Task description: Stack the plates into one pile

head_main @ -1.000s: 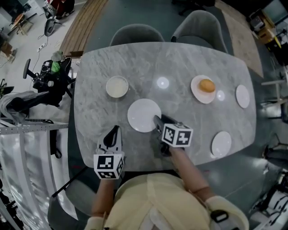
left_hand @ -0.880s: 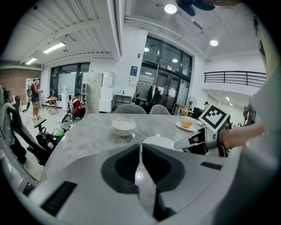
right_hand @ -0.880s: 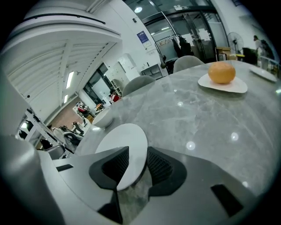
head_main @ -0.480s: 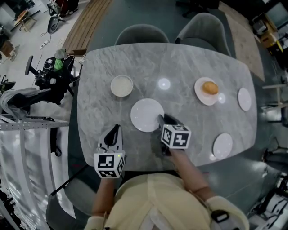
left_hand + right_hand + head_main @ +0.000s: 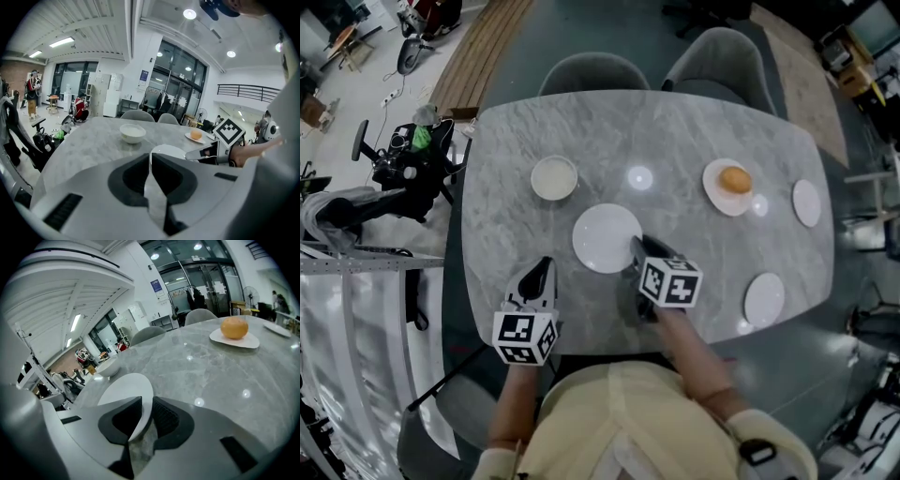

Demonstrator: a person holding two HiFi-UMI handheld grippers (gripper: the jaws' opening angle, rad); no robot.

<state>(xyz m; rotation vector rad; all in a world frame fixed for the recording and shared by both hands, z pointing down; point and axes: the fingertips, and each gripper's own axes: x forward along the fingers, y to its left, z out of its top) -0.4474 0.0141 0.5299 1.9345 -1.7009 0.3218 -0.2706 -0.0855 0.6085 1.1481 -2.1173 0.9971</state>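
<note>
One plate point(image 5: 607, 238) lies mid table point(image 5: 694, 131), just far-left of the right claw point(image 5: 635, 249), which has just been closing on its near right rim, while the left claw point(image 5: 541, 269), closed and empty, sits farther off.

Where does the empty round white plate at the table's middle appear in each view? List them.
Head view: empty round white plate, picture centre.
Left gripper view: plate just right of centre.
Right gripper view: plate lower left of centre.
Shared landmark: the round orange fruit.
</note>
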